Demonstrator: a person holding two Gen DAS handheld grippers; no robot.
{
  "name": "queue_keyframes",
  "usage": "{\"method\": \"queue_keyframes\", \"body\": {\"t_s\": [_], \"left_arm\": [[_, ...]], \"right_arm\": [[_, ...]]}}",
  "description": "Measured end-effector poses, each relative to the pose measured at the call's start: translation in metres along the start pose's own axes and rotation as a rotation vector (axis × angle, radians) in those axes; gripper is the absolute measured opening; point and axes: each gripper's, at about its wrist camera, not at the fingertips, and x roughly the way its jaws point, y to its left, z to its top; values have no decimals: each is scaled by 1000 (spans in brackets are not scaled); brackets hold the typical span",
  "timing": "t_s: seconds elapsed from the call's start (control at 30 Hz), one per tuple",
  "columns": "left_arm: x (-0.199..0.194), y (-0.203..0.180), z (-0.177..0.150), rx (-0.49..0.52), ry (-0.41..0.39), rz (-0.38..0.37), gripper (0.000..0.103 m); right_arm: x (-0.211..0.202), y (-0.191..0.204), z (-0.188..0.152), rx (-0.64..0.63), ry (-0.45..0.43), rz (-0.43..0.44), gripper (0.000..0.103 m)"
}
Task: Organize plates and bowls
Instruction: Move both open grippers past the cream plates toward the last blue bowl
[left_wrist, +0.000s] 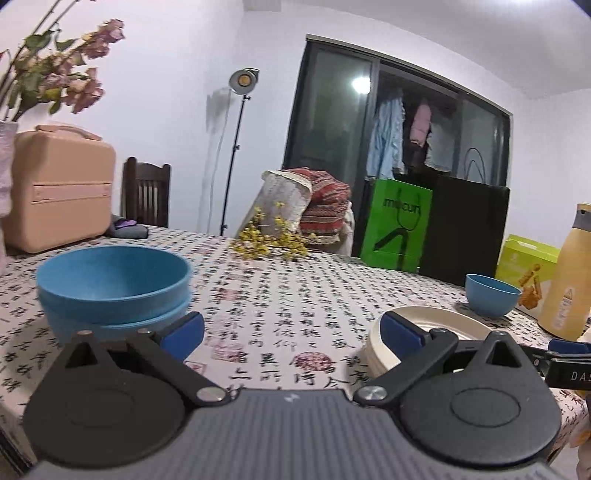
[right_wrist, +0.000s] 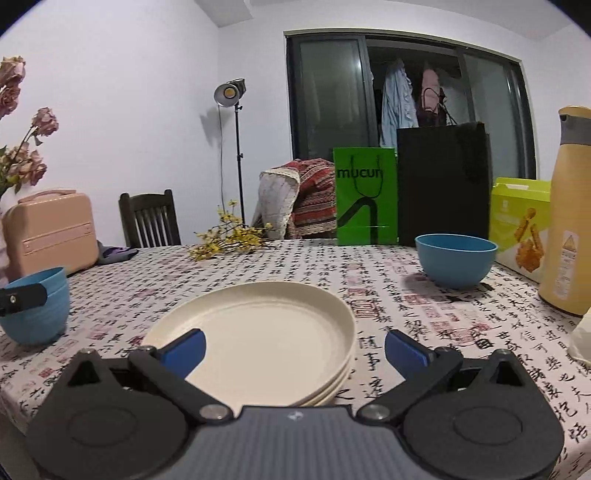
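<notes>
Two blue bowls nested in a stack (left_wrist: 112, 290) stand on the table at the left; the right wrist view shows the same stack (right_wrist: 37, 308) at its left edge. A stack of cream plates (right_wrist: 258, 332) lies in the middle, its edge also in the left wrist view (left_wrist: 424, 332). A single blue bowl (right_wrist: 456, 258) stands further back right, seen as well from the left (left_wrist: 491, 295). My left gripper (left_wrist: 291, 332) is open between the bowl stack and the plates, holding nothing. My right gripper (right_wrist: 295, 349) is open, its left finger over the top plate's near rim.
On the patterned tablecloth (right_wrist: 406, 314) stand a yellow bottle (right_wrist: 569, 221), a yellow-green box (right_wrist: 521, 225), a green bag (right_wrist: 365, 195) and a black bag (right_wrist: 443, 184) at the back right. A pink case (left_wrist: 59, 188) and dried flowers (left_wrist: 269, 243) are at the back left.
</notes>
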Motion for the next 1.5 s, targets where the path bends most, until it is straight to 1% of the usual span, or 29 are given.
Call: {"method": "queue_keyframes", "body": {"t_s": [0.23,0.57,0.87,1.07,1.33,1.5], "left_arm": [[18,-13,0,9,16,-59,103],[41,-43,1,34,31,-164,103],[53,-67,2,43,38,-236,103],[57,-81,2,47,52,-271,103],[58,-93,6,50,61,-292,103],[58,-99,12,53,58,-301,103]], "right_arm": [[-1,-15,-1,14,0,-57,103],[-5,-37,-1,37,-6,-140,103],[-10,-55,3,63,-21,-180,103],[-16,-59,7,70,-35,-189,103],[-24,-64,16,76,-72,-205,103],[-26,-69,19,92,-80,-218,103]]}}
